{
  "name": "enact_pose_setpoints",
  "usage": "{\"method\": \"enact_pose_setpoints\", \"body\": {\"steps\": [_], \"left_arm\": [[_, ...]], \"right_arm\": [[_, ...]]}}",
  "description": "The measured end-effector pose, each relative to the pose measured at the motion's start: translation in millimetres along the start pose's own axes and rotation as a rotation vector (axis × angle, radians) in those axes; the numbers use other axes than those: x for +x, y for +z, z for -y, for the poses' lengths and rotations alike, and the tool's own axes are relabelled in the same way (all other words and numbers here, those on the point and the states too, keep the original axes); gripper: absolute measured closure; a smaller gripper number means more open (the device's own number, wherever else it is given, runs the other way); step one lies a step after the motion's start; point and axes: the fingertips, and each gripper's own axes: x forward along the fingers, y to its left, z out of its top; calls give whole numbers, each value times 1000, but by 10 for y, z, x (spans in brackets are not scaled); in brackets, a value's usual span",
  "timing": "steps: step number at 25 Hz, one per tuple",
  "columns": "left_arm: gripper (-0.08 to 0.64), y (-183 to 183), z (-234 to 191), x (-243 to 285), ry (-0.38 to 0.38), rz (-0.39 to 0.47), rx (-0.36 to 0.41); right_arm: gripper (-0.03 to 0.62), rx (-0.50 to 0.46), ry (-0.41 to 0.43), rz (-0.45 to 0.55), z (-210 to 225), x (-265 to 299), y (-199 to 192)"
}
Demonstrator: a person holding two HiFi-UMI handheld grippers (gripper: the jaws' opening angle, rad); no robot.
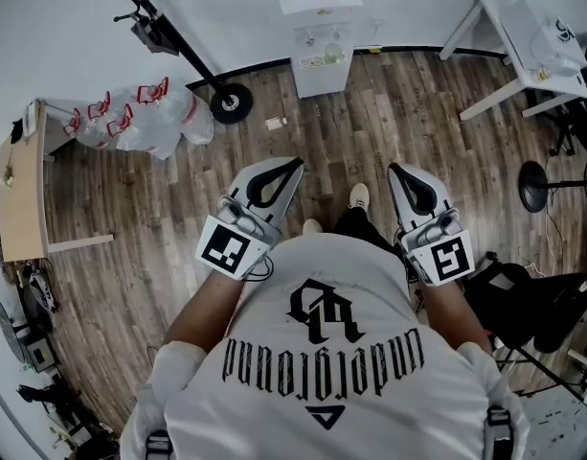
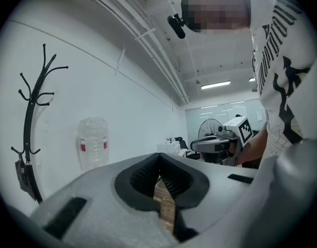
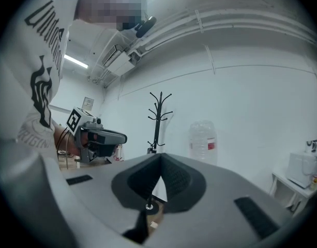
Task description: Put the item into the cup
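I see no cup and no loose item in any view. I stand on a wooden floor with both grippers held level in front of my body. In the head view my left gripper (image 1: 295, 164) and my right gripper (image 1: 394, 169) point away from me, side by side, with my shoes between them. Both are shut with nothing between the jaws. The left gripper view shows my left gripper (image 2: 159, 156) with its black pads meeting at the tip. The right gripper view shows my right gripper (image 3: 161, 156) shut the same way. Each gripper view shows the other gripper off to its side.
A white cabinet (image 1: 322, 36) stands against the far wall. A heap of large empty water bottles (image 1: 145, 118) lies at the left, next to a coat rack's round base (image 1: 231, 102). A wooden table (image 1: 20, 195) is at the far left, a white desk (image 1: 523, 46) at the top right and a black chair (image 1: 532, 300) at the right.
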Motion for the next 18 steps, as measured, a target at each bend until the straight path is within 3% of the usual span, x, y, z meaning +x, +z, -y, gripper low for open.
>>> {"method": "enact_pose_setpoints", "body": {"steps": [18], "left_arm": [[554,20,-131,-58,9,21,-4]], "right_arm": [[586,-13,-8,7,-24,106,55]]}}
